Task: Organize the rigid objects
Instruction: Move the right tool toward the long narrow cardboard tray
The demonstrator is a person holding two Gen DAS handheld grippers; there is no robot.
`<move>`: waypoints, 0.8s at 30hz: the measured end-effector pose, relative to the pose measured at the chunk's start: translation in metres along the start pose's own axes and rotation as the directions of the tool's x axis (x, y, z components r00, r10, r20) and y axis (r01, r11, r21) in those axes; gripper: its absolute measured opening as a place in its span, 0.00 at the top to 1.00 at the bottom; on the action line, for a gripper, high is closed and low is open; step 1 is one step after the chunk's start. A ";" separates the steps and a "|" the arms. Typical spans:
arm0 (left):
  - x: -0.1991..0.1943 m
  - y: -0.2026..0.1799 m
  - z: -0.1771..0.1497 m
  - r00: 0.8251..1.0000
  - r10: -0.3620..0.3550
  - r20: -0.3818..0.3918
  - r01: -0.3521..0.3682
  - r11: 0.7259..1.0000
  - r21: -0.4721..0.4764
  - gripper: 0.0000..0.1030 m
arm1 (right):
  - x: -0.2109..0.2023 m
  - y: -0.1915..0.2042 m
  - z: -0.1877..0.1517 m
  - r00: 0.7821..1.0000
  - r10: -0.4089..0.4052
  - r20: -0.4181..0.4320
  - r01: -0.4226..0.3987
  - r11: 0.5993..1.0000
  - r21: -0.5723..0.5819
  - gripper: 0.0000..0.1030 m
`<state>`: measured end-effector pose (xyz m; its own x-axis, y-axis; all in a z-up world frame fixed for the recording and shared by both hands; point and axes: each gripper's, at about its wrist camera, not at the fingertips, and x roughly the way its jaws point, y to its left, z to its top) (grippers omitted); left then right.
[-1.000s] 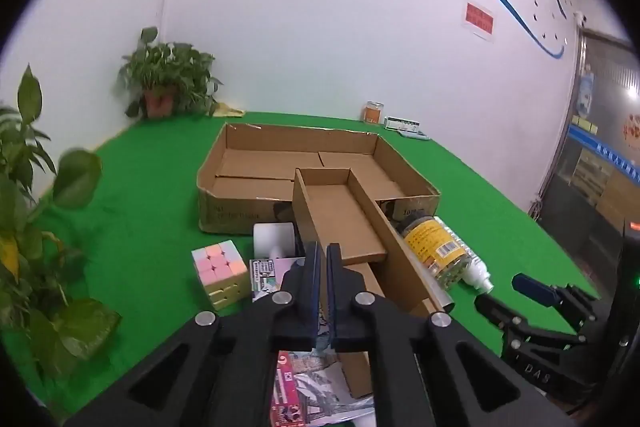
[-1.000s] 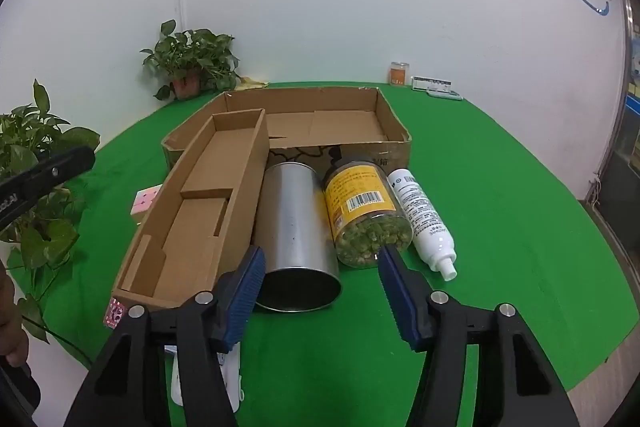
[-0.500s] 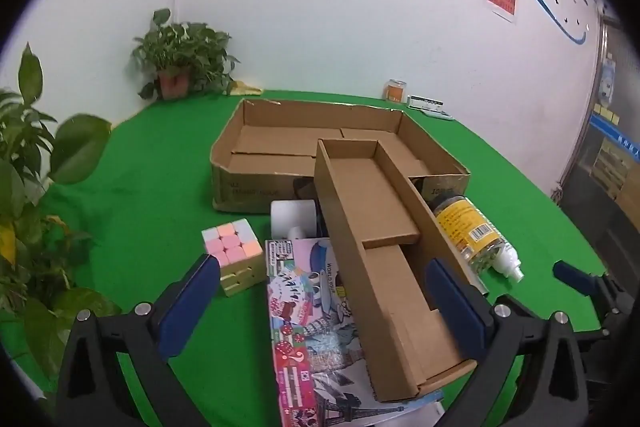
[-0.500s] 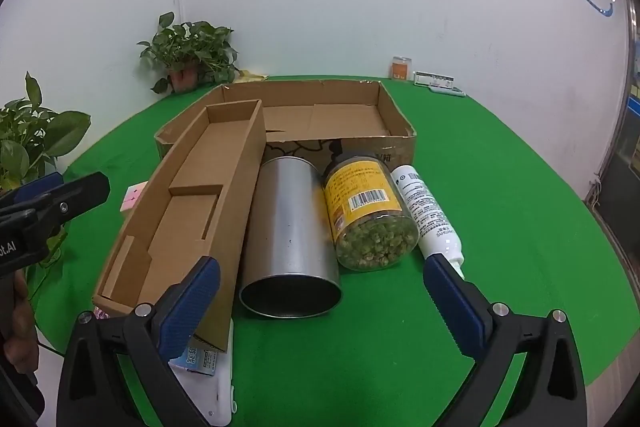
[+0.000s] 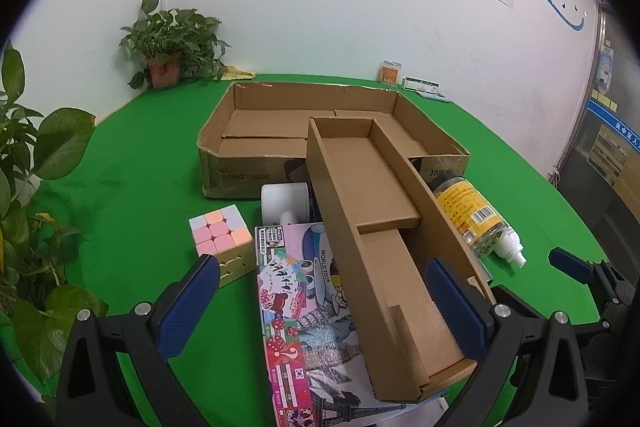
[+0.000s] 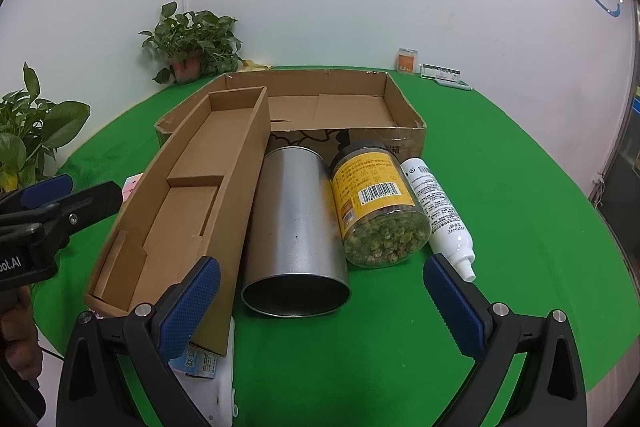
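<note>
A wide shallow cardboard box (image 5: 304, 123) (image 6: 340, 107) sits on the green table. A long narrow cardboard tray (image 5: 384, 227) (image 6: 188, 195) leans on its front edge. Beside it lie a metal can (image 6: 296, 227), a yellow-labelled jar (image 6: 376, 203) (image 5: 468, 215) and a white bottle (image 6: 438, 211). A pastel cube (image 5: 224, 239), a colourful game box (image 5: 300, 307) and a white roll (image 5: 284, 201) lie left of the tray. My left gripper (image 5: 320, 307) is open and empty above the game box and tray. My right gripper (image 6: 320, 307) is open and empty before the can.
Potted plants stand at the back left (image 5: 168, 47) and at the near left edge (image 5: 36, 187). A small orange jar (image 5: 391, 71) and a flat white item (image 5: 424, 85) sit by the far wall. A white packet (image 6: 208, 367) lies under the tray's near end.
My left gripper has opened from shut to wide open. My right gripper has opened wider. Both views have drawn back slightly; the objects have not moved.
</note>
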<state>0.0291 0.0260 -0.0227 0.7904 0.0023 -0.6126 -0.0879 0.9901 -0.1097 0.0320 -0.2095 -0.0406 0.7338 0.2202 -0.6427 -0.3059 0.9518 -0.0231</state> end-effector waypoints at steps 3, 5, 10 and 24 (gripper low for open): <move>0.005 0.004 0.000 0.999 -0.041 -0.032 0.039 0.998 -0.046 0.01 | -0.001 0.000 0.001 1.000 0.001 0.001 -0.001 1.000 0.000 0.01; 0.008 0.006 -0.001 0.997 -0.049 -0.057 0.045 0.997 -0.063 0.01 | -0.001 0.000 0.002 1.000 0.001 0.003 -0.001 1.000 0.004 0.01; 0.008 0.003 -0.003 0.997 -0.044 -0.068 0.041 0.998 -0.048 0.01 | -0.002 0.001 0.003 1.000 0.004 0.004 -0.004 1.000 0.003 0.01; 0.007 0.003 -0.002 0.996 -0.067 -0.067 0.064 0.997 -0.045 0.01 | -0.007 0.004 0.004 1.000 0.007 0.019 -0.007 1.000 0.003 0.01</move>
<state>0.0328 0.0285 -0.0287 0.7524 -0.0736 -0.6546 -0.0644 0.9808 -0.1843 0.0277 -0.2061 -0.0330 0.7432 0.2305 -0.6281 -0.3091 0.9509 -0.0169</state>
